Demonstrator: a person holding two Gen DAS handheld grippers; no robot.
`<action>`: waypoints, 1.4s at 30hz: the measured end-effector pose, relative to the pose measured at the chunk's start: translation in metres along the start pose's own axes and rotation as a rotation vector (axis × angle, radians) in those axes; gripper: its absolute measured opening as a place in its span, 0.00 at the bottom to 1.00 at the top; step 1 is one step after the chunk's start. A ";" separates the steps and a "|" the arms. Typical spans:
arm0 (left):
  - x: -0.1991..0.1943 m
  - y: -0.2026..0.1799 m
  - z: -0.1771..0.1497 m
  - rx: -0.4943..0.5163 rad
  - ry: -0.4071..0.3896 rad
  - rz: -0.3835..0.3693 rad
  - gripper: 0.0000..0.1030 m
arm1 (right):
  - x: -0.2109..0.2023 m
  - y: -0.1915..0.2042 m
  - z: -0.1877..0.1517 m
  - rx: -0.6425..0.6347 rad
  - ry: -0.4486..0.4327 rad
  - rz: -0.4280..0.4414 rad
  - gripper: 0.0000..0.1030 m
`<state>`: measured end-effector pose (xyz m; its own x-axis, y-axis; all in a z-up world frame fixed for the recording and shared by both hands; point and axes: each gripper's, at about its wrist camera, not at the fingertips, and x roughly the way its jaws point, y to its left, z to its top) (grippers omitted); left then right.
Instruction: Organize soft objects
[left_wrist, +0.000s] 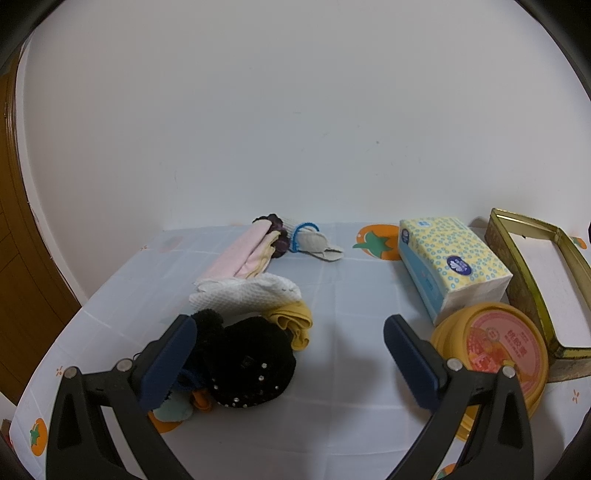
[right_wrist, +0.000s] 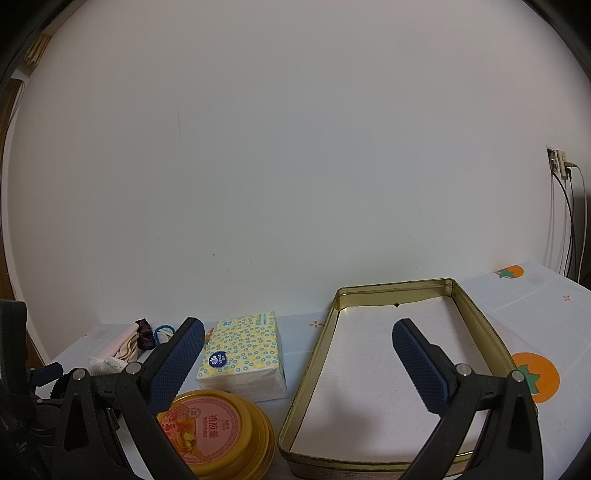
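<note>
In the left wrist view a black fuzzy hat with studs (left_wrist: 247, 363) lies by a yellow cloth (left_wrist: 293, 323), a white textured cloth (left_wrist: 243, 295), pink and cream folded cloths (left_wrist: 242, 254), a dark scrunchie (left_wrist: 277, 232) and a grey item with a blue band (left_wrist: 314, 242). My left gripper (left_wrist: 291, 334) is open, its left finger touching the hat. My right gripper (right_wrist: 299, 345) is open and empty above the gold tin (right_wrist: 306, 373). The tissue pack (right_wrist: 243, 354) sits left of the tin.
A yellow round container with a pink lid (left_wrist: 495, 354) stands near my left gripper's right finger; it shows in the right wrist view too (right_wrist: 218, 432). The tablecloth (left_wrist: 351, 406) has orange fruit prints. A white wall backs the table. Cables hang at far right (right_wrist: 569, 221).
</note>
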<state>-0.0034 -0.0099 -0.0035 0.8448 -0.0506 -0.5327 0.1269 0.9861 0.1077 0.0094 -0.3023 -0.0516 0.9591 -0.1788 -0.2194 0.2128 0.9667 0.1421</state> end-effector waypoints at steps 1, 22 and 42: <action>0.000 -0.001 -0.001 0.000 0.000 0.000 1.00 | -0.001 0.000 0.000 -0.001 -0.002 0.000 0.99; -0.006 0.109 0.007 -0.088 -0.042 0.176 1.00 | -0.014 0.032 -0.007 -0.106 -0.010 0.128 0.99; 0.015 0.183 -0.003 -0.161 0.075 0.164 1.00 | 0.076 0.201 -0.072 -0.136 0.596 0.547 0.66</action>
<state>0.0308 0.1708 0.0058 0.8057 0.1182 -0.5804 -0.0983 0.9930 0.0658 0.1118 -0.1089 -0.1090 0.6524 0.4145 -0.6345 -0.3172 0.9097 0.2681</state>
